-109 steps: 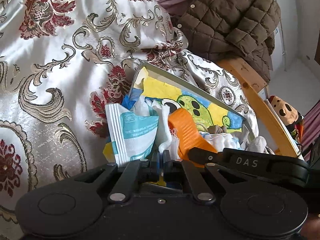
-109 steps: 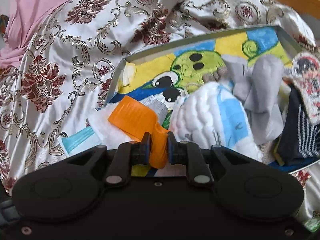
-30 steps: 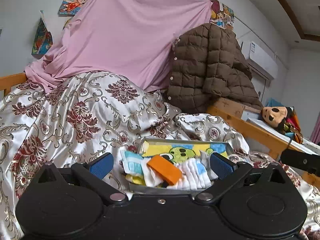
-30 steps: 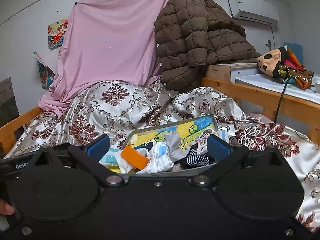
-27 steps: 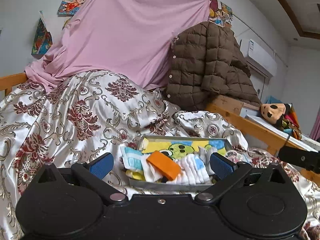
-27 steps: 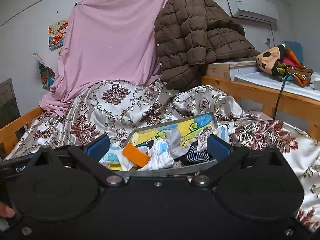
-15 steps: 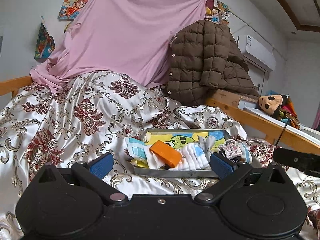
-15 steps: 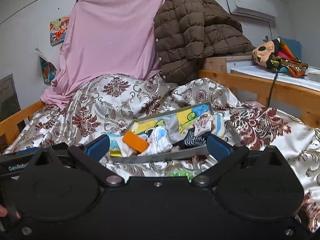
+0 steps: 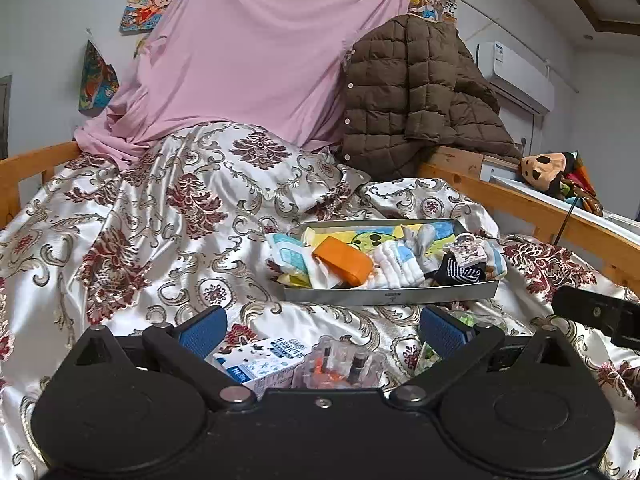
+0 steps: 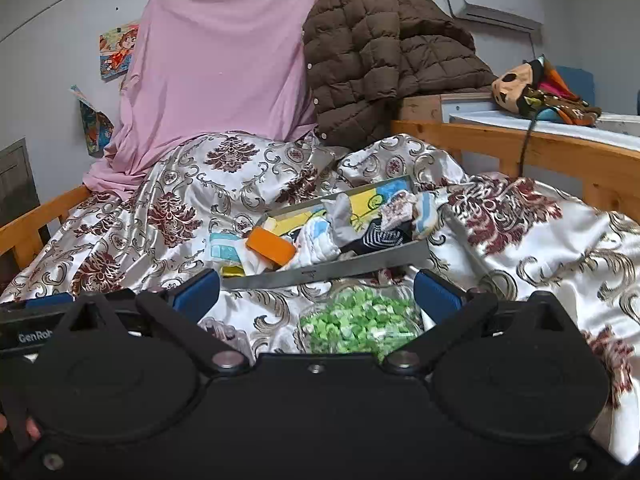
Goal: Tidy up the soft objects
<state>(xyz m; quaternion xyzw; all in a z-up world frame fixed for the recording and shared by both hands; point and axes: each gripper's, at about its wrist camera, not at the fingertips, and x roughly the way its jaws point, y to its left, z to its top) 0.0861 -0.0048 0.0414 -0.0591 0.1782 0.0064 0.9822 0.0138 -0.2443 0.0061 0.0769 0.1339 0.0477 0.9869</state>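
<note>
On the patterned bedspread (image 9: 168, 216) sits a metal tray (image 9: 392, 295), piled with soft things: an orange pack (image 9: 342, 260), a white folded cloth (image 9: 400, 266), a striped sock (image 9: 460, 270) and a tissue packet (image 9: 288, 254). Nearer, the left gripper (image 9: 322, 326) and right gripper (image 10: 316, 288) both hold their jaws wide apart, gripping nothing. A bag of green candies (image 10: 360, 320) lies near the right gripper.

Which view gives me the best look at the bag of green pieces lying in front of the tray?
The right wrist view: the bag of green pieces lies in full sight just below the tray. The left wrist view shows only a green sliver behind a finger.
</note>
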